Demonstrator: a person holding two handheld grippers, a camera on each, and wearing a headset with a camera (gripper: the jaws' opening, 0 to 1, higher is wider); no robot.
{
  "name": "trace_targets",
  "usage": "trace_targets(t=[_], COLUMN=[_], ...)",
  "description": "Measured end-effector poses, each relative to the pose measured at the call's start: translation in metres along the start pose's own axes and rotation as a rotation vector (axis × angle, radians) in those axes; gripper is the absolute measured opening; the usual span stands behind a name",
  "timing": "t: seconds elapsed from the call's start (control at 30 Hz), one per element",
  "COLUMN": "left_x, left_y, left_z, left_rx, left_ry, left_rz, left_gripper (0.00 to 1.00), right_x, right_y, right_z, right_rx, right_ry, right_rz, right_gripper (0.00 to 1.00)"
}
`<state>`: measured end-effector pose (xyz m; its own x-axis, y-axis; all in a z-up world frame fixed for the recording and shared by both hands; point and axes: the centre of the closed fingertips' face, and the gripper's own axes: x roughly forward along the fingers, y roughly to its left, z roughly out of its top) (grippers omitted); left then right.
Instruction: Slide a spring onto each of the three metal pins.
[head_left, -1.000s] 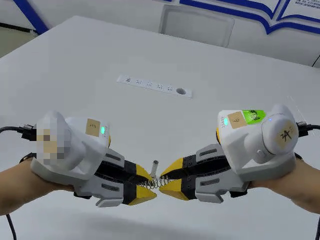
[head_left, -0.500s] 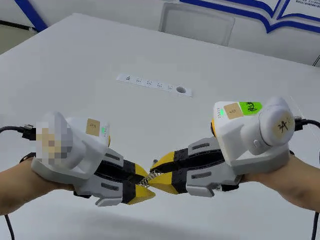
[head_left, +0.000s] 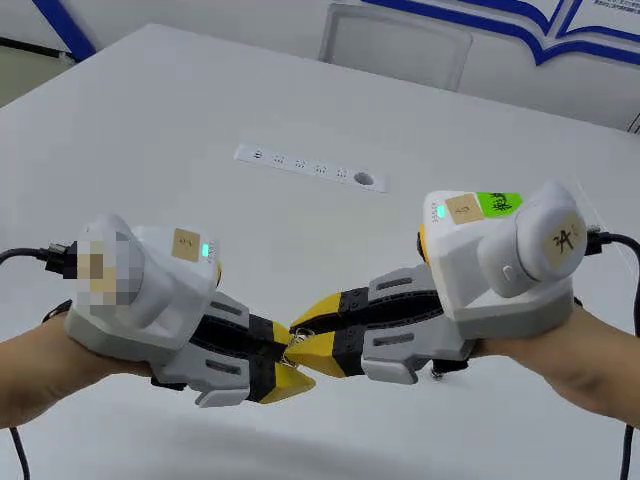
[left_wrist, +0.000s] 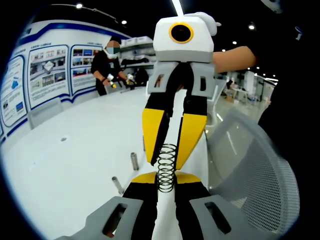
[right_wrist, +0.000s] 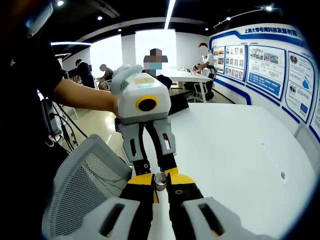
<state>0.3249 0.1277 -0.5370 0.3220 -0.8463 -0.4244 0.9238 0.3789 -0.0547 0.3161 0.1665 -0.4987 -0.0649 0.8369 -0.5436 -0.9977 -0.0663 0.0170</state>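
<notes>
A small coiled steel wire spring (left_wrist: 166, 167) is held in the air between the two tools, just above the white tabletop (head_left: 250, 250). One end is pinched between the pressed-together yellow-tipped jaws of the left gripper (head_left: 285, 358). The other end is clasped by the narrowed yellow-tipped jaws of the right gripper (head_left: 302, 338), which is pointed straight at the left one. In the right gripper view the coil is seen end-on, so its long axis is taken to run level from tip to tip, along the line of both tools. Two short upright grey metal pins (left_wrist: 134, 161) are seen standing on the table in the left gripper view, one just beside the right gripper's jaw tips and the other (left_wrist: 116, 184) nearer the left gripper's. Both lie below the spring and off to one side of it, judged to be the far side from the person. The pins are upright while the spring lies level, so the coil must be turned on end and carried over a pin before it can be lowered. In the head view the pins are hidden behind the tools.
</notes>
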Motion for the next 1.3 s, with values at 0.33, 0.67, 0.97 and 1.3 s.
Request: trace_targets(t=[0.33, 0.67, 0.97, 1.3], left_x=[-0.009, -0.019, -0.027, -0.032], left_y=[0.014, 0.028, 0.037, 0.045], left_z=[0.005, -0.002, -0.006, -0.014], left_rx=[-0.052, -0.063, -0.076, -0.087], left_ry=[-0.031, -0.019, -0.019, -0.008], left_rz=[0.064, 0.129, 0.167, 0.203], left_gripper=[0.25, 0.48, 0.65, 0.76], right_x=[-0.002, -0.015, -0.014, -0.005], right_y=[-0.014, -0.048, -0.080, -0.097], right_z=[0.005, 0.014, 0.002, -0.016], right_rx=[-0.002, 0.021, 0.061, 0.091], right_ry=[-0.001, -0.021, 0.021, 0.075], right_rz=[-0.036, -0.123, -0.206, -0.232], right_gripper=[0.11, 0.11, 0.11, 0.11])
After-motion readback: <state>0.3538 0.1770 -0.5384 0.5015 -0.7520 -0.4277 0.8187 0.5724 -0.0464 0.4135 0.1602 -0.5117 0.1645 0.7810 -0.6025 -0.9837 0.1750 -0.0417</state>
